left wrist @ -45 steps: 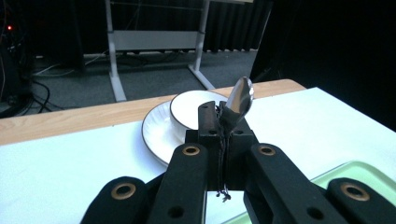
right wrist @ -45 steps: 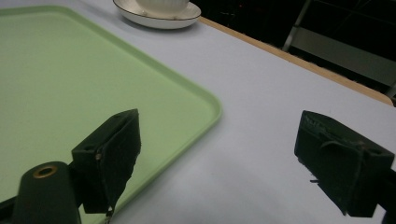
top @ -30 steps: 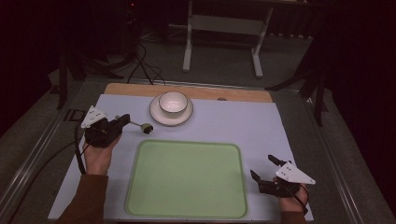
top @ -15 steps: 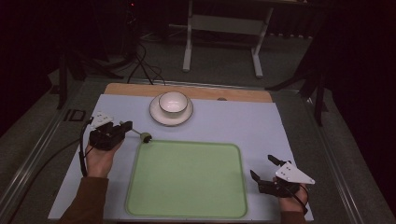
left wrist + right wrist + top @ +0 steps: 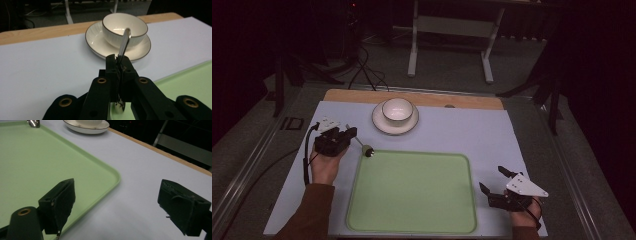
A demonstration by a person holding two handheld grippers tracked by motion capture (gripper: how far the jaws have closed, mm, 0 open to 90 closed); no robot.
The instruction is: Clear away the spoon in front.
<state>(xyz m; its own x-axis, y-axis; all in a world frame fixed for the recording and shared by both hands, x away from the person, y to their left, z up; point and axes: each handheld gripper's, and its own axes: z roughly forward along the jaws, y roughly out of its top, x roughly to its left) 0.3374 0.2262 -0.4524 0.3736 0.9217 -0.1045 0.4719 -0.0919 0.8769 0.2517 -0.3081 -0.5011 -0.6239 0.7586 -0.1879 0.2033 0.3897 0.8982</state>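
My left gripper [image 5: 351, 134] [image 5: 117, 60] is shut on a metal spoon [image 5: 362, 145] [image 5: 124, 45], held by the middle of its handle. The handle end rises in front of the white cup [image 5: 124, 27]. The spoon's bowl [image 5: 368, 151] [image 5: 33, 123] hangs at the far-left corner of the green tray [image 5: 412, 220] [image 5: 30, 165]. The cup [image 5: 397, 110] stands on a white saucer [image 5: 379, 122] [image 5: 97, 42] behind the tray. My right gripper [image 5: 493, 180] [image 5: 120, 200] rests open and holds nothing, just right of the tray's near-right corner.
A pale blue mat [image 5: 472, 130] covers the table, with a wooden strip [image 5: 472, 101] along its far edge. A cable [image 5: 306, 160] trails from the left gripper. Beyond the table stand a metal frame [image 5: 447, 30] and dark floor.
My left gripper has carried the spoon toward me and to the right, lower, so the spoon's bowl now sits at the tray's far-left corner. The right gripper has stayed put.
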